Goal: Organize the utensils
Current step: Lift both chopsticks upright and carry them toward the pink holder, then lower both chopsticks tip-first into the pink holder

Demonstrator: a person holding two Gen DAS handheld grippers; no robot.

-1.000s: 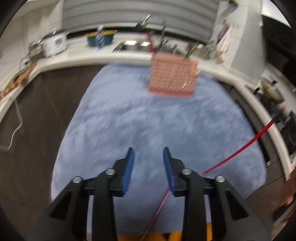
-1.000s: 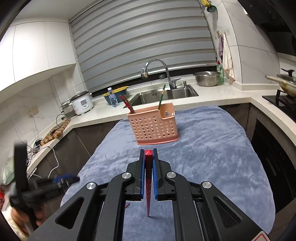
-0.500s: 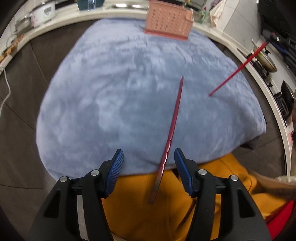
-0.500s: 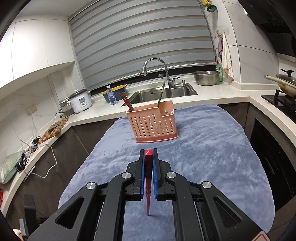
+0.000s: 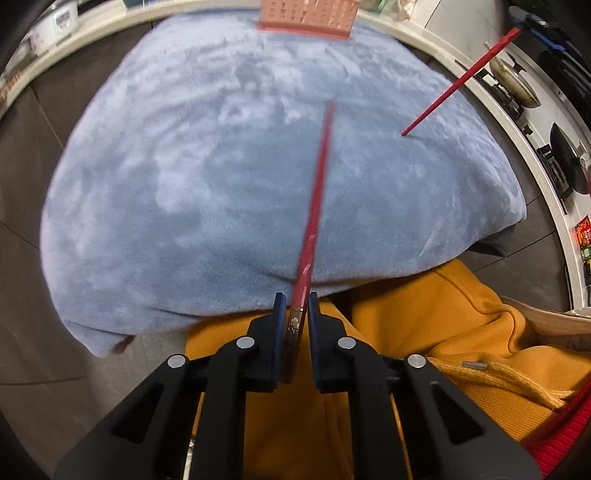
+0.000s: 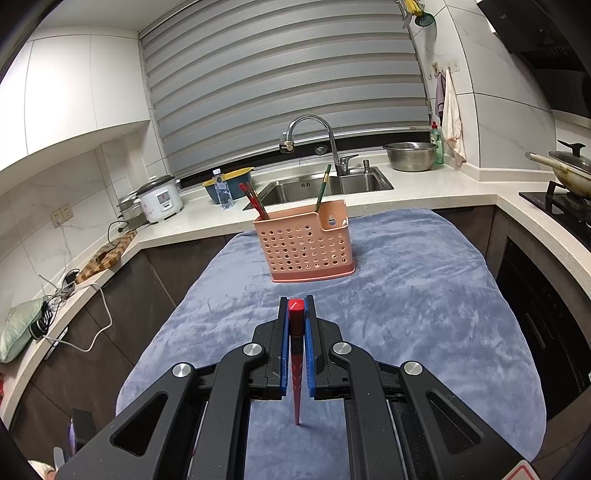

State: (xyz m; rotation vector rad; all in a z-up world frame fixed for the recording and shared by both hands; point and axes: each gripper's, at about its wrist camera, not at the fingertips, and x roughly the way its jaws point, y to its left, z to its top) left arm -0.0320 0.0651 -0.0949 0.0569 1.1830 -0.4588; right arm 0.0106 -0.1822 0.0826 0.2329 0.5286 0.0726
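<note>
My left gripper [image 5: 294, 308] is shut on the thick end of a red chopstick [image 5: 317, 192] that points forward over the blue-grey cloth [image 5: 184, 177]. My right gripper [image 6: 296, 312] is shut on a second red chopstick [image 6: 296, 387], held upright with its tip touching the cloth [image 6: 424, 314]; this chopstick also shows in the left wrist view [image 5: 458, 83]. A pink perforated utensil basket [image 6: 304, 247] stands on the far part of the cloth and holds red chopsticks [image 6: 253, 199] on its left and a green one [image 6: 322, 188] on its right. The basket also shows in the left wrist view [image 5: 306, 16].
Behind the basket are a sink with a faucet [image 6: 314, 129], a rice cooker [image 6: 160, 197] and a steel bowl [image 6: 410, 155]. A stove with a pan [image 6: 569, 173] is on the right. The person's orange garment [image 5: 443, 332] is just below the cloth's near edge.
My left gripper swung down over the cloth's near edge, then closed on the red chopstick that lay between its open jaws. The right gripper held its chopstick still.
</note>
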